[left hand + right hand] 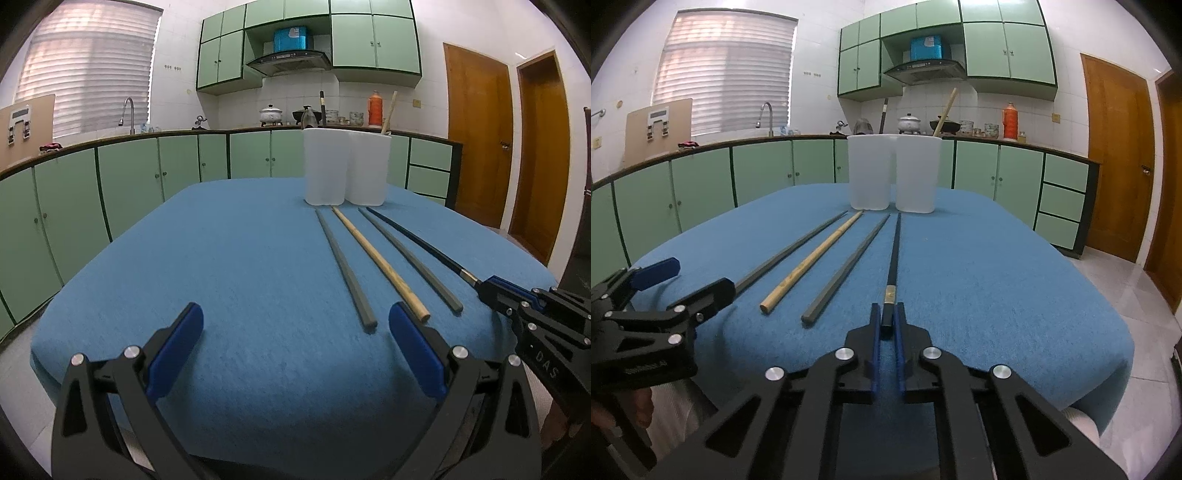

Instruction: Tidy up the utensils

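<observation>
Four chopsticks lie side by side on the blue tablecloth (221, 258): a grey one (343, 266), a wooden one (376, 258), a second grey one (410, 258) and a black one (417, 240). My right gripper (886, 321) is shut on the near end of the black chopstick (894, 251), which rests on the cloth. My left gripper (295, 325) is open over bare cloth, left of the chopsticks' near ends. Two white cups (325, 166) (369, 166) stand at the far side. A black stick (321, 107) stands in the left cup and a wooden one (389, 110) in the right.
Green kitchen cabinets and a counter with a sink, pots and an orange flask run behind the table. Wooden doors stand at the right. The table's near edge is just below both grippers. A hand and a white sleeve show at the lower left of the right wrist view.
</observation>
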`<state>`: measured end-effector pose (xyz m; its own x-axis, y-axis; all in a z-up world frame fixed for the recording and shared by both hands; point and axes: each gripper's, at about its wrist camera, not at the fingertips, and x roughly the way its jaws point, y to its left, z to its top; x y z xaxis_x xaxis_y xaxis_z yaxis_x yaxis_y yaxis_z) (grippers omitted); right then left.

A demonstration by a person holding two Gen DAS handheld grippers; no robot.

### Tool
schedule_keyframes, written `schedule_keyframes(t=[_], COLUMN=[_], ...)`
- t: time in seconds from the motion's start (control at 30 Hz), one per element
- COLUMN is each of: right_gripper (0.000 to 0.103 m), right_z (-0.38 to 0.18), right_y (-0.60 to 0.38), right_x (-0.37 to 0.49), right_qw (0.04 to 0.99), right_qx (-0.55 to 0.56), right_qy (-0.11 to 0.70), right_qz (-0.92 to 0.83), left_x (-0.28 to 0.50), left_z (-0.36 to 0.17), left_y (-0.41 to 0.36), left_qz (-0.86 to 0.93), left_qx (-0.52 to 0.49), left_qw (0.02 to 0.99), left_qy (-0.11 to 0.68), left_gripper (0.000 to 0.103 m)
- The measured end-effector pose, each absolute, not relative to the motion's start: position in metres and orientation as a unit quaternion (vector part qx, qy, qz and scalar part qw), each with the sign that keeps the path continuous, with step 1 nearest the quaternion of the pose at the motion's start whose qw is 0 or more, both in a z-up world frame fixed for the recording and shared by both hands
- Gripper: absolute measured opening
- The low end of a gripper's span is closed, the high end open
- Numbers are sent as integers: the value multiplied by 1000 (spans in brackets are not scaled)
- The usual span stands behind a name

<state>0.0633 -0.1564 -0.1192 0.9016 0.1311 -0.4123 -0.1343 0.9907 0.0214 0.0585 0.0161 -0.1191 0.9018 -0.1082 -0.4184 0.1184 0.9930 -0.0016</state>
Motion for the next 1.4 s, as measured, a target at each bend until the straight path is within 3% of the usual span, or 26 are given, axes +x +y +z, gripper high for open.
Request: schedule_keyframes(t=[0.17, 0.23, 0.27, 0.73, 0.9, 1.4], right_gripper=[6, 6, 6, 7, 7, 7], right_z=[-119, -120, -120, -121, -122, -113], right_y=[-161, -163, -163, -166, -167, -178], right_x=[59, 58, 57, 56, 57, 52], right_qw=[976, 976, 976, 975, 975, 978], right_qx=[-1, -1, -4, 1, 3, 4], right_qy=[212, 212, 212, 214, 215, 202], right_qz=[59, 58, 56, 56, 56, 45], left_x=[58, 60, 61, 61, 61, 59], left_z=[-120, -121, -122, -122, -122, -108], left_y=[13, 12, 11, -2, -13, -12], left_qz=[-64, -65, -64, -79, -92, -83], left_qx=[6, 5, 8, 14, 25, 18], left_qw=[975, 974, 974, 972, 970, 971], left_qy=[215, 217, 219, 219, 222, 225], left_gripper=[96, 79, 76, 42, 8, 7])
